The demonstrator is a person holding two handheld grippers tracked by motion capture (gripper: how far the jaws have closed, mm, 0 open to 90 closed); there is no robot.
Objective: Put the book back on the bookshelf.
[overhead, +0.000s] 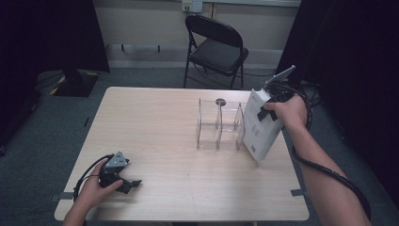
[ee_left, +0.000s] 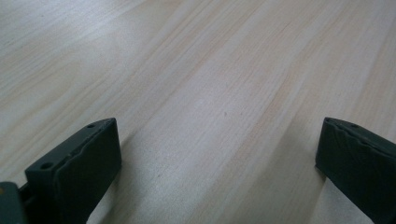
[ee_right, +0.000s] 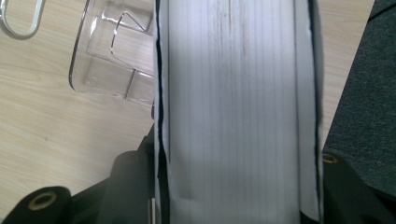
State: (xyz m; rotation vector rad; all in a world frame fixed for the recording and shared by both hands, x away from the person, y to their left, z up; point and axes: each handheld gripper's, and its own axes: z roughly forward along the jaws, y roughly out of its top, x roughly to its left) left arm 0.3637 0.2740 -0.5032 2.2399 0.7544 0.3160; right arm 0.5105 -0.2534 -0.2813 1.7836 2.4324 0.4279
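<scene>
A thick white book stands tilted on the table's right side, its lower corner near the table edge, leaning against the right end of a clear acrylic file rack. My right gripper is shut on the book from above; in the right gripper view the page edges sit between both black jaws, with the rack to the left. My left gripper rests on the table at the front left, open, its two fingers spread wide over bare wood with nothing between them.
The light wooden table has grey carpet around it. A black folding chair stands behind the far edge. Dark curtains hang at both sides. A small dark round object lies just behind the rack.
</scene>
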